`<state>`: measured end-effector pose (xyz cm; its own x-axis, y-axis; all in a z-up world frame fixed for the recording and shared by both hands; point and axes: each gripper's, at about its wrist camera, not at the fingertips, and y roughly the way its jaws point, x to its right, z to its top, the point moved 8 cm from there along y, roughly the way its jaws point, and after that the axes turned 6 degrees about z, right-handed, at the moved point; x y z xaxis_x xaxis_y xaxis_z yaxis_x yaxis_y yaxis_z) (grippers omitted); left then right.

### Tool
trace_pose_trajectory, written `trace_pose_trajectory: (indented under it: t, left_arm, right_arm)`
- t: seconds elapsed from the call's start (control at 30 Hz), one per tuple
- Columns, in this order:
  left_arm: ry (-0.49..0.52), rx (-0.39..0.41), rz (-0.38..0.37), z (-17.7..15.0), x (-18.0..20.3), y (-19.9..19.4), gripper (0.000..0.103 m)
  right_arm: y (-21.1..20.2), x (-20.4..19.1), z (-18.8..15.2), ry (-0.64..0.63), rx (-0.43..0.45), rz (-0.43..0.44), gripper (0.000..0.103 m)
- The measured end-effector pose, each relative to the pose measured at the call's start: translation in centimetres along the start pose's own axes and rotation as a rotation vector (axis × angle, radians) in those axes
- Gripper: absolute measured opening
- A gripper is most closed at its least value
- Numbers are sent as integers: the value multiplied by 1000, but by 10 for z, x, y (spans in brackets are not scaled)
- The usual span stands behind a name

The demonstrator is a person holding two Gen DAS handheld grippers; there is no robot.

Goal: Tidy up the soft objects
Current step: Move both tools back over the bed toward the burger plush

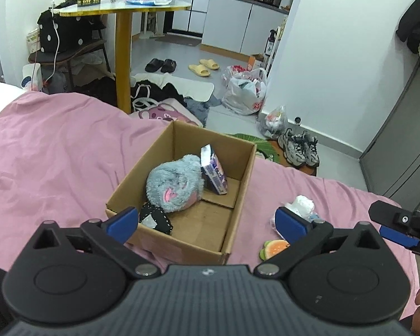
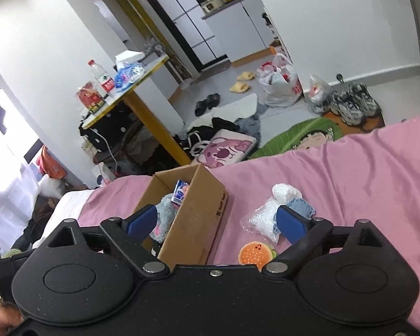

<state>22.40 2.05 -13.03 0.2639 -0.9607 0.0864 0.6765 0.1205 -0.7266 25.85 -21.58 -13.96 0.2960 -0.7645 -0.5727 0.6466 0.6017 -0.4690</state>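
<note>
Both claws, left claw (image 1: 207, 222) and right claw (image 2: 217, 221), are spread and empty. Risk: my descent may snag the cardboard box (image 1: 239, 184) wall, tipping it off the bed (image 1: 56, 154).

On the bed (image 1: 56, 145): a box (image 1: 239, 184) holding a plush toy (image 1: 173, 187), perhaps 2 more things; right of it, a bag (image 2: 261, 218).
</note>
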Motion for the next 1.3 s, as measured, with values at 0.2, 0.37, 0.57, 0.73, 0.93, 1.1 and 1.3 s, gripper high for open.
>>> trace_pose_trajectory:
  t: [0.2,0.37,0.57,0.73,0.93,1.1,1.3]
  left_arm:
    - [1,20,-14,-5,12,-11,103]
    - [8,24,-1,-11,22,-17,103]
    - [45,9,25,-19,35,-20,103]
    - [71,-7,66,-27,45,-19,103]
    - [79,-20,93,-34,55,-12,103]
    - [83,-24,88,-40,66,-6,103]
    - [108,-22,92,-44,81,6,101]
  right_arm:
    - [-14,-1,4,-107,10,-2,102]
    - [-22,5,2,-152,-2,-6,103]
    - [-25,13,-4,-154,-24,13,103]
    - [-24,22,-7,-137,-37,17,103]
    - [-17,29,-19,-160,-79,-22,103]
    - [-14,48,-20,-80,-96,-20,103]
    - [-8,70,-22,7,-97,-40,103]
